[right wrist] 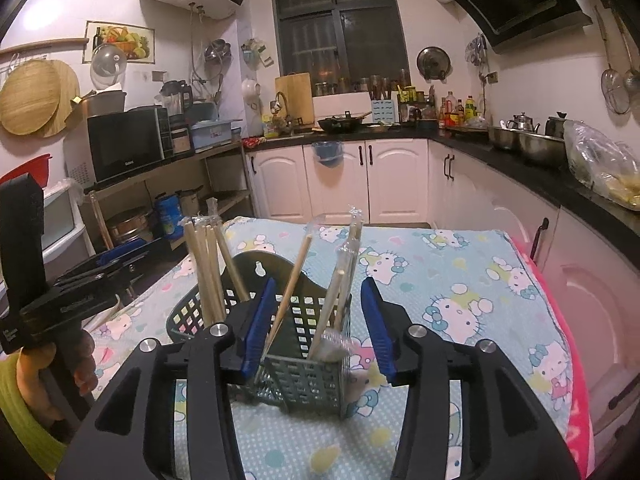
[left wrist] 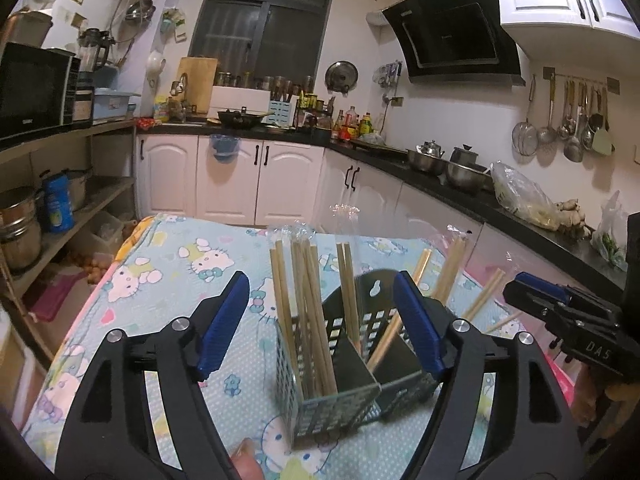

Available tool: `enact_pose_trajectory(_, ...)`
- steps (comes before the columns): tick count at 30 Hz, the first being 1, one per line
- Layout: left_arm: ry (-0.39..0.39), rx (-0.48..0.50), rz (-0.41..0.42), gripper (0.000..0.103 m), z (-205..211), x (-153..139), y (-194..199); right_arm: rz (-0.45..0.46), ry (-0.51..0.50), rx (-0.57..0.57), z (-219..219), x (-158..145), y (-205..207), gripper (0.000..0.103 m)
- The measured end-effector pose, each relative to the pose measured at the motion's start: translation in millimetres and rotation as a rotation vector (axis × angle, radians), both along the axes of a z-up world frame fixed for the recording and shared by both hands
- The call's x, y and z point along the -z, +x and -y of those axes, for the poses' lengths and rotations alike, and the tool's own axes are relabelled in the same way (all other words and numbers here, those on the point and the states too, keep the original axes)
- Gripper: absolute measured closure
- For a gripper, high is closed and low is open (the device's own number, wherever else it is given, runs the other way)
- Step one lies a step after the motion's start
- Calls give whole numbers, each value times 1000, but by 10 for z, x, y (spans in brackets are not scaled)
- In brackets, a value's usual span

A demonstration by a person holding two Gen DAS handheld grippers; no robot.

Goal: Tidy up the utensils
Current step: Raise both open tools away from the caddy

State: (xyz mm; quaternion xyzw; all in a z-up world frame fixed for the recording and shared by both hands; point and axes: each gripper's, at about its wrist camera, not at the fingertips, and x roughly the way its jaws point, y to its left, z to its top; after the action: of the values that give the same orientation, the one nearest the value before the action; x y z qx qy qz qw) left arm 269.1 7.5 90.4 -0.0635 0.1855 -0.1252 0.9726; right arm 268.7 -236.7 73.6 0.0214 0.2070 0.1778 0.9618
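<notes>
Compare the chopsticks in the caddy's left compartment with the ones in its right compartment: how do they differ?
Left-compartment chopsticks form a tight bundle standing near upright; right-compartment chopsticks are fewer and lean apart at different angles. The left ones look bare, with only a scrap of clear wrap at their tips; some right ones sit in clear plastic sleeves. Shared: pale wood, all standing in the same perforated grey caddy on the cartoon-cat cloth.

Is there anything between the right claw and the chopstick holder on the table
Nothing visible. The right claw is open, directly facing the holder, its blue pads either side of that compartment's chopsticks without touching them. The left claw sits off to the side.
</notes>
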Motion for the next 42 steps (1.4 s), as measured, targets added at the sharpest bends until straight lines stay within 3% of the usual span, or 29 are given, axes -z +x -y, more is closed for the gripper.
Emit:
enact_pose_trajectory(3, -8, -5, -6, 26, -35, -8, -107, 5, 3, 1, 17, -5, -94, 54)
enact_pose_trajectory(13, 11, -1, -38, 13, -65, 13, -459, 21, 7, -5, 25, 30, -535, 31)
enact_pose_trajectory(22, -14, -2, -59, 11, -56, 123, -801, 40, 45, 25, 88, 135, -911, 14)
enact_pose_trajectory(27, -11, 1, -84, 11, -5, 216, -956, 30, 30, 41, 91, 249, -1105, 8)
enact_pose_trajectory(35, 4, -20, -99, 11, 83, 410, -1184, -17, 23, 32, 70, 483, -1341, 8)
enact_pose_trajectory(42, 21, -48, -46, 11, 169, 556, -1308, 59, -31, 78, 55, 632, -1486, 8)
